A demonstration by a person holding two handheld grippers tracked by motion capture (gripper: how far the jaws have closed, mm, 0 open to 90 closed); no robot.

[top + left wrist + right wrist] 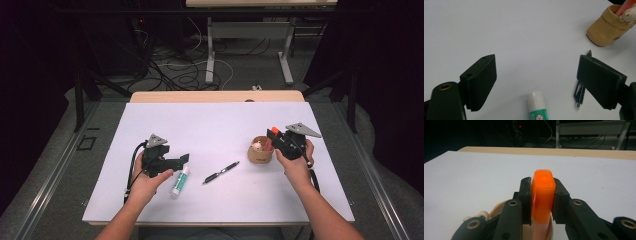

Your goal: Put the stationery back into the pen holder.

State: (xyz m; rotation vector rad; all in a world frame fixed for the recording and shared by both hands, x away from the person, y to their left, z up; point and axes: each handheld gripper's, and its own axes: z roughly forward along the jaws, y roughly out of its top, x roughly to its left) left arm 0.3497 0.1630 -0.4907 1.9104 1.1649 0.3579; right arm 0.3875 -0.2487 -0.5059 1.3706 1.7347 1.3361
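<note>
Between the spread left gripper fingers lies a glue stick; right gripper clamps an orange marker.

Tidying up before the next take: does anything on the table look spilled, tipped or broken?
Nothing stands out. The glue stick and pen lie flat on the white sheet; the tan cup stands upright, with the right gripper shut on an orange marker over it.

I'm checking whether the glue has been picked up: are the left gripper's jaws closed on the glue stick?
No, the left gripper has its jaws spread wide, with the glue stick lying loose on the table between them.
</note>
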